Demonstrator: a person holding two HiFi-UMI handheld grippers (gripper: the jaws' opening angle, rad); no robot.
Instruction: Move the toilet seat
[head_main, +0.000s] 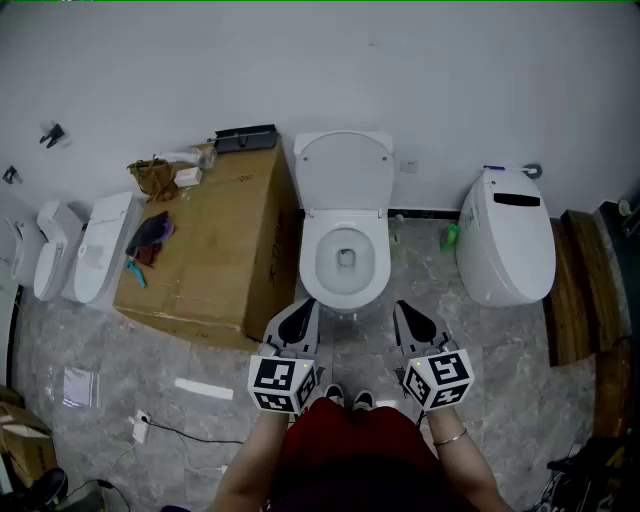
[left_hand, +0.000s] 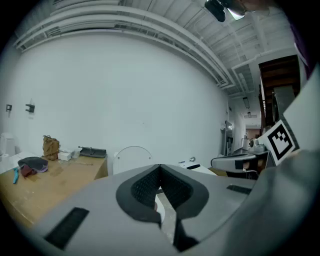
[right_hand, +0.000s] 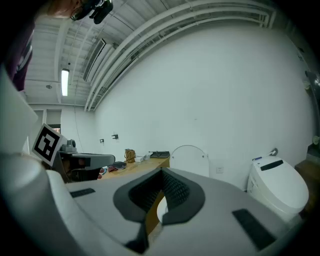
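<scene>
We see a white toilet (head_main: 312, 262), a brown cardboard box (head_main: 225, 255), a grey marbled floor (head_main: 500, 360) (paler veins run through it) and black-and-white square markers (head_main: 283, 382).

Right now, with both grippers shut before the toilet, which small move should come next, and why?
Probably carry the right gripper forward over the bowl toward the raised seat cover, opening it on the way. It and the left gripper are both shut and empty, held short of the bowl's front rim, while the cover stands upright at the wall behind.
</scene>
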